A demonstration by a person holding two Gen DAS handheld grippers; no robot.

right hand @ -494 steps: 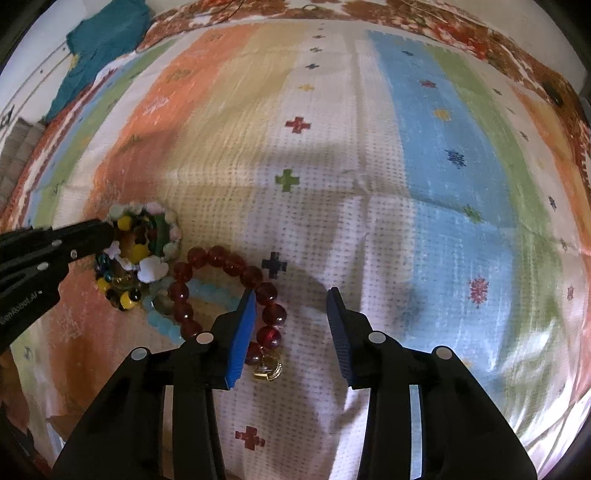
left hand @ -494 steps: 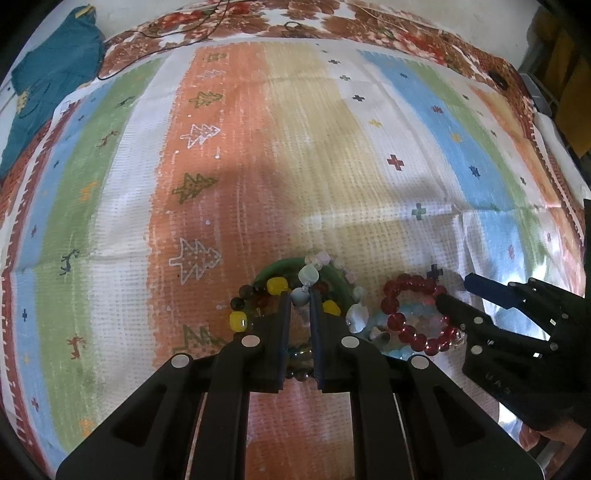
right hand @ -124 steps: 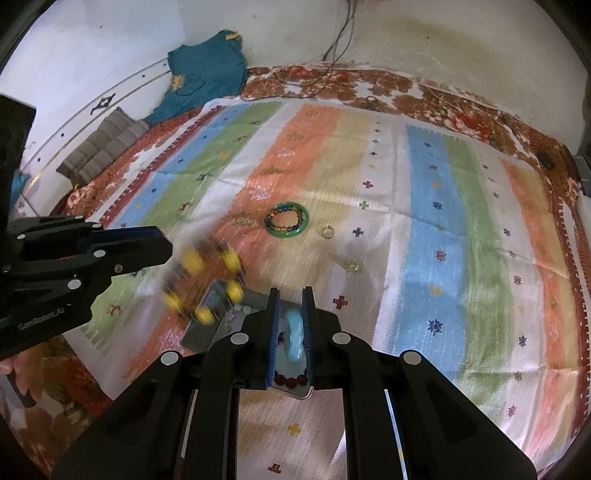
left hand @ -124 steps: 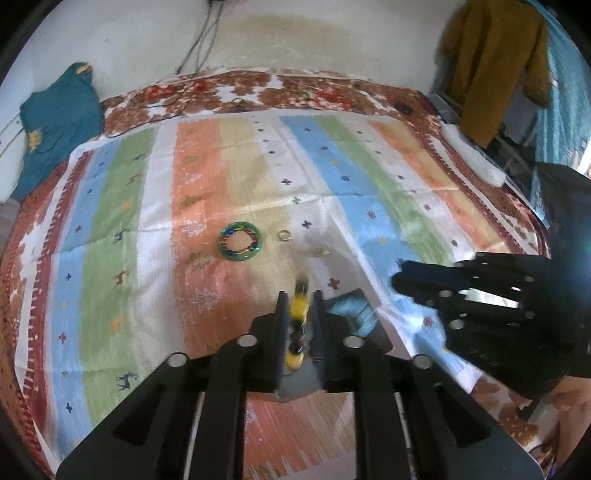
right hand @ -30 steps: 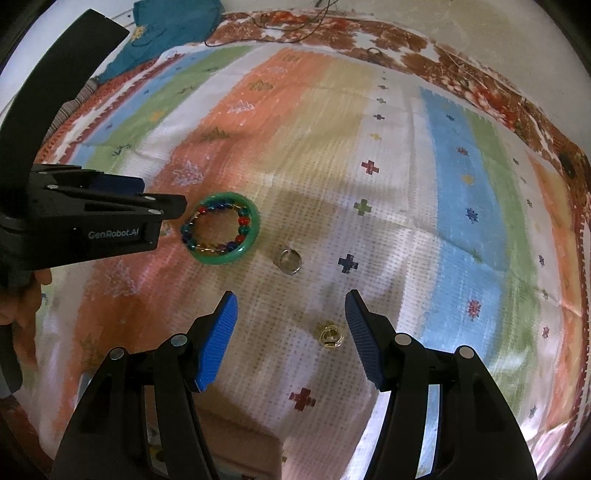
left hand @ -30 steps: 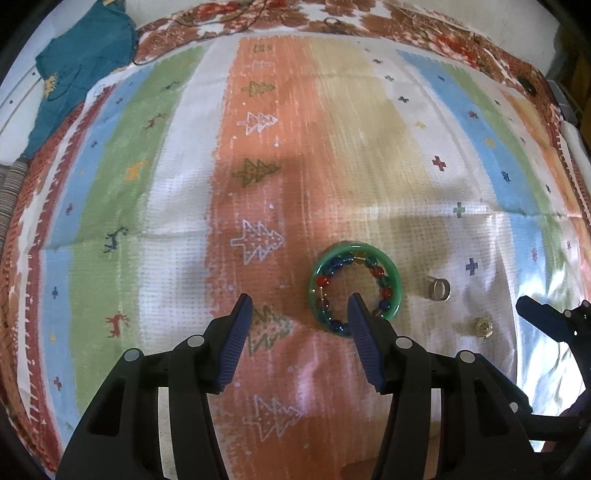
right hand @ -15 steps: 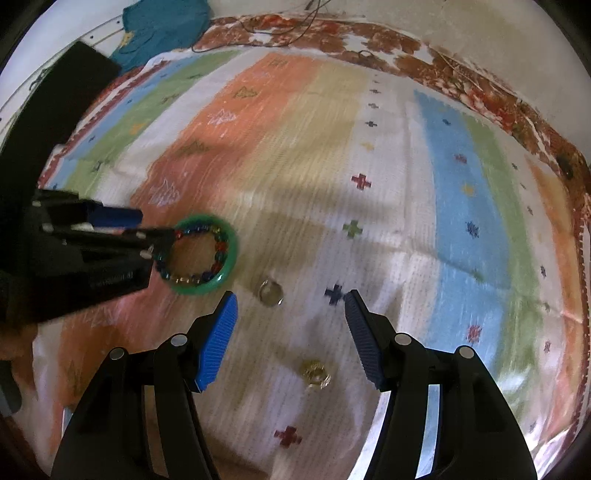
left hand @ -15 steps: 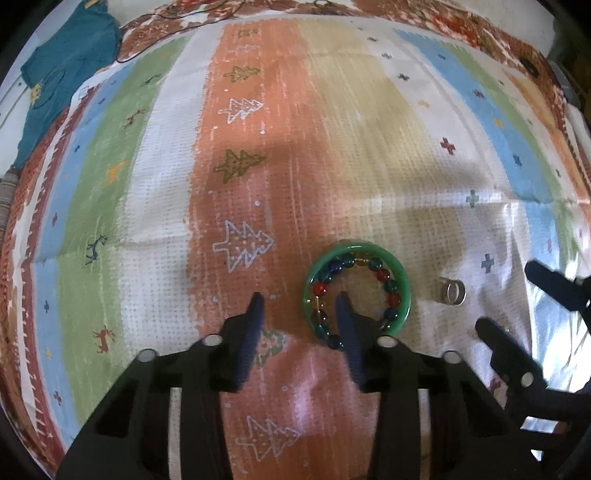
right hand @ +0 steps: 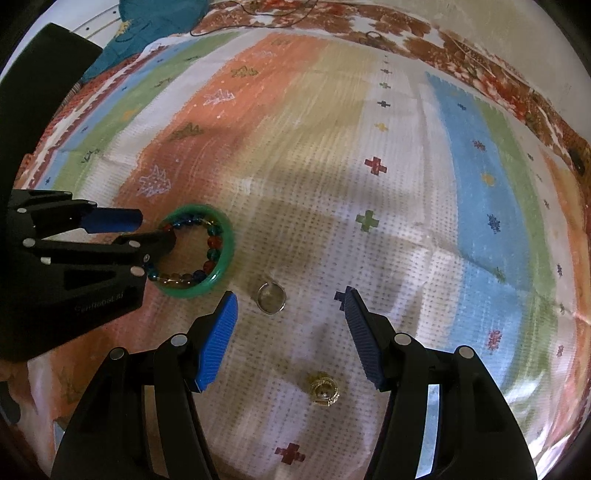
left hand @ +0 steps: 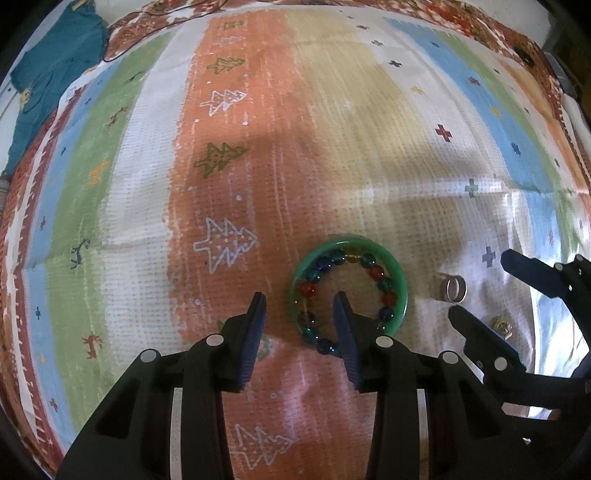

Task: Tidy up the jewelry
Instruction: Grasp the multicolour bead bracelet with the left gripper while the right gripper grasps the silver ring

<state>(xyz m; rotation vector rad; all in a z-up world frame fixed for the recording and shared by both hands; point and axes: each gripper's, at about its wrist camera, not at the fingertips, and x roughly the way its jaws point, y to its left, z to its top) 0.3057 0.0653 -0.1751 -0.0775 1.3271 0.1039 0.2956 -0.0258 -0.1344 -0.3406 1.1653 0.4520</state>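
Observation:
A green bangle (left hand: 400, 280) lies flat on the striped cloth with a multicoloured bead bracelet (left hand: 380, 275) coiled inside it. My left gripper (left hand: 299, 306) points down at it, open. Its jaws straddle the bangle's left rim, one finger outside and one inside the ring, and the pads are clear of it. The right wrist view shows the same bangle (right hand: 227, 254), bracelet (right hand: 212, 242) and left gripper (right hand: 147, 229). My right gripper (right hand: 288, 295) is open, its jaws closing slightly above a silver ring (right hand: 271, 297). A gold ring (right hand: 324, 393) lies nearer, between its fingers. Both the silver ring (left hand: 453, 290) and the gold ring (left hand: 502, 326) also lie beside the right gripper (left hand: 487, 286).
The striped cloth (left hand: 258, 166) with tree and cross motifs covers the whole surface and has a few creases. A teal garment (left hand: 48, 74) lies at the far left corner, and the teal garment (right hand: 155, 22) shows at the top. A thin cable (right hand: 258, 22) runs along the far patterned border.
Both grippers have come lower and closer to the cloth. The left jaws have narrowed, and one finger now sits inside the bangle. The right gripper has shifted over the silver ring.

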